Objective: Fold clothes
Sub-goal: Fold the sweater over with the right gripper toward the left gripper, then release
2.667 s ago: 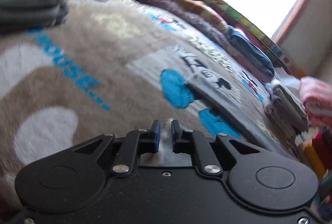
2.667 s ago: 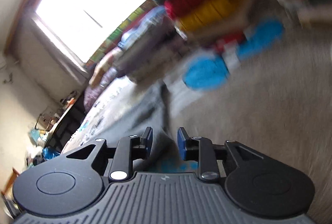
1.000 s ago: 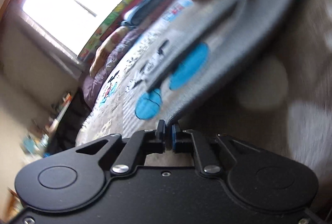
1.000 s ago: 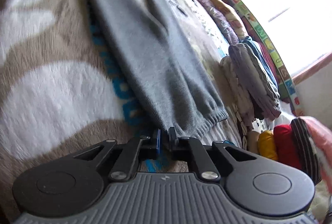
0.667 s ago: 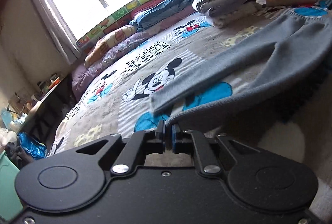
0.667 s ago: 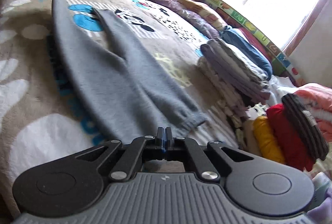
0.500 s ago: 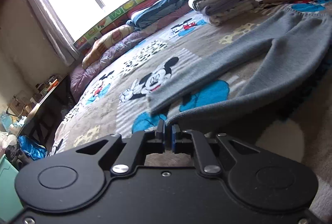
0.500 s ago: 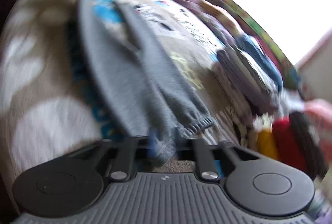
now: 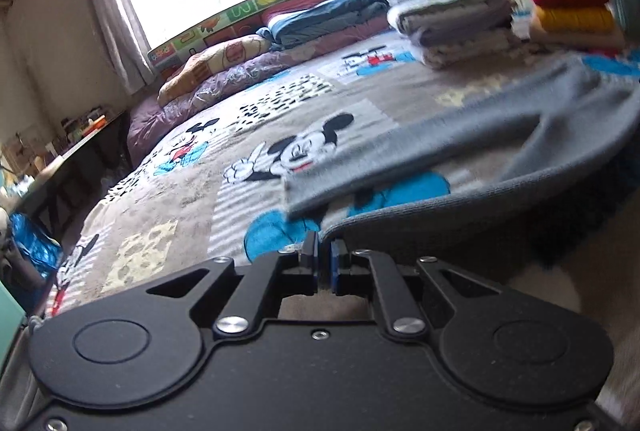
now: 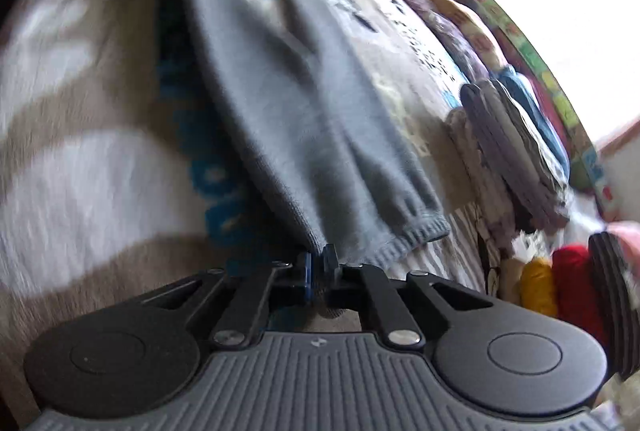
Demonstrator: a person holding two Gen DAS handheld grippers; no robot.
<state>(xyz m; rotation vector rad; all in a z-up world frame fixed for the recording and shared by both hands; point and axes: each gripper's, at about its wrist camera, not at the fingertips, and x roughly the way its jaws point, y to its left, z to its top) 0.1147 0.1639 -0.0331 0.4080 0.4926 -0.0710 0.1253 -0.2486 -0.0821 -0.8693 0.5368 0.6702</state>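
Both corners pinched: left gripper (image 9: 324, 257) and right gripper (image 10: 317, 267) clamped on the grey sweater (image 10: 304, 119) lying along the blanket (image 9: 168, 191); I'd lift both evenly, keeping the edge taut.

The grey sweater (image 9: 500, 135) was a soft matt knit with ribbed edging. The blanket (image 9: 248, 135) under it looked fuzzy and plush. Each hand-held gripper (image 9: 324, 255) (image 10: 317, 265) was matt black plastic with shiny metal screws; the right one's housing was ridged.
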